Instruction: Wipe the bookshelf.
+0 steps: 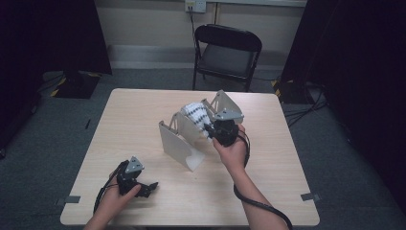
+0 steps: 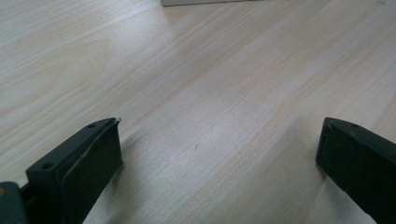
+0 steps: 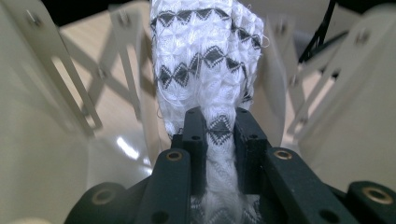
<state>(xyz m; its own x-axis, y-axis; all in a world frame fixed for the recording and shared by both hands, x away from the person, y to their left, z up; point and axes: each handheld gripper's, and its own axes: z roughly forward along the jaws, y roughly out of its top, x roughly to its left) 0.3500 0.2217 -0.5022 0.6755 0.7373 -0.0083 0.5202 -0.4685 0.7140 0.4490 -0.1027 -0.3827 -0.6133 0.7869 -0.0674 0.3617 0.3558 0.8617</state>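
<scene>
One white knitted cloth [image 1: 196, 115] with black diamond bands is the only textile on the one wooden table [image 1: 143, 115]. In the high view it sits a little toward 1 o'clock from the table's middle, draped between the panels of a single cream folding rack [image 1: 177, 143] whose side plates are joined by crossed slats.

Two grippers are in play. The right gripper [image 1: 209, 128] reaches in from 5 o'clock of the rack, held up off the table by the right hand [image 1: 233, 151]. In the right gripper view its two black jaws stand close together and pinch a gathered fold of the cloth [image 3: 205, 74], which rises straight up toward 12 o'clock between the rack's two slatted sides [image 3: 46, 116].

The left gripper [image 1: 151, 187] lies low at the table's 7 o'clock corner in the left hand [image 1: 115, 199], well apart from the rack. In the left gripper view its two jaws are spread wide, one at 8 o'clock and one at 4 o'clock, with bare wood [image 2: 210, 93] between them and nothing grasped.

One black folding chair [image 1: 227, 52] stands beyond the table at 12 o'clock.
</scene>
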